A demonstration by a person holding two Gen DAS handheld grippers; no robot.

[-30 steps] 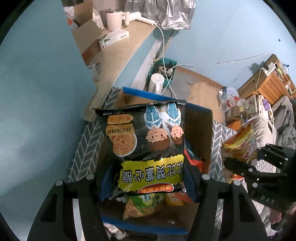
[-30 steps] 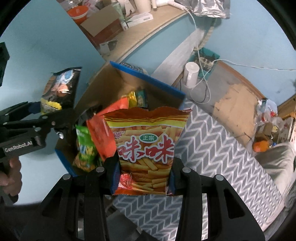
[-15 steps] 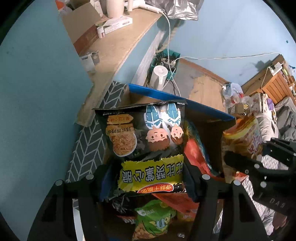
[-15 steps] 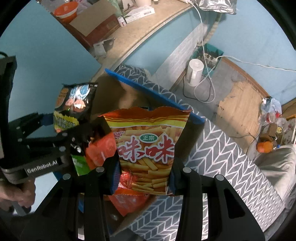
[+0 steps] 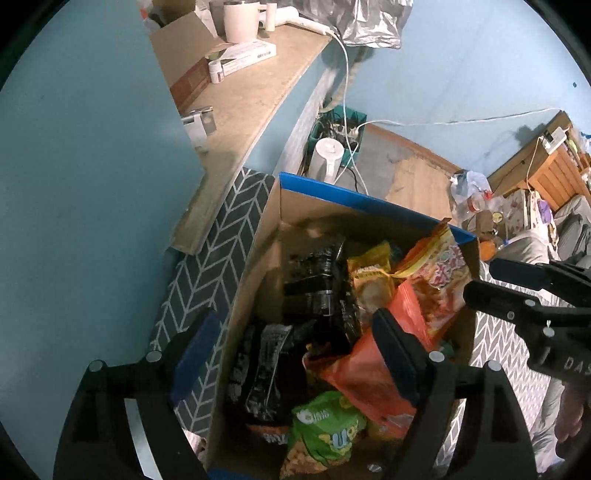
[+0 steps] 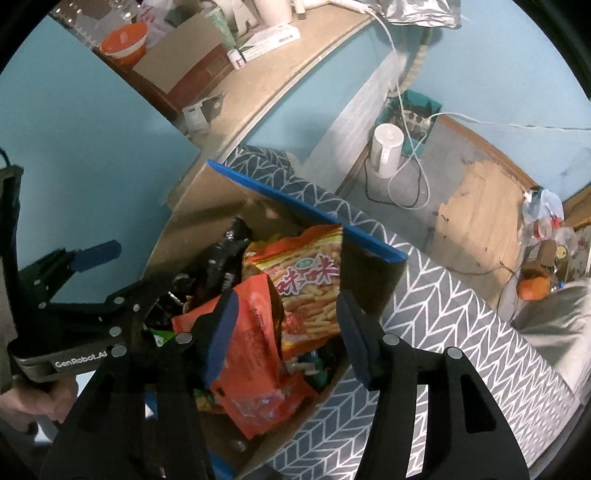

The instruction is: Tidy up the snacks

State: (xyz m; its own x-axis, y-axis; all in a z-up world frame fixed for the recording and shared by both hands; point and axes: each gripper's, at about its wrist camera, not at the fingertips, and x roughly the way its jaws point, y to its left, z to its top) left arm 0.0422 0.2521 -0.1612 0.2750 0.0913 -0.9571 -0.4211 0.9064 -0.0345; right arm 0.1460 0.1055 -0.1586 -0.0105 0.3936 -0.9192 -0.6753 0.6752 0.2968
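**Both claws spread and empty over the snack box**

The left claw (image 5: 295, 354) hangs with its fingers spread wide, nothing between them, directly above the open cardboard box (image 5: 258, 266). The right claw (image 6: 284, 332) is likewise spread and holds nothing, poised over the same box from the other side.

Below the left claw lies the black snack bag (image 5: 317, 288), slumped against the box's inner left wall. Beside it sits a crumpled orange-red bag (image 5: 373, 369), with a green bag (image 5: 325, 424) at the near end and a yellow packet (image 5: 369, 273) further back. The orange stick-snack bag (image 6: 306, 280) leans upright at the box's far right corner, against the blue-edged rim.

The box rests on a grey herringbone cloth (image 6: 443, 325). Beyond it, a white kettle (image 6: 386, 151) stands on the floor beside tangled cables, and a wooden shelf (image 5: 258, 85) carries a white mug (image 5: 240, 20) and a flat carton (image 5: 247, 53).
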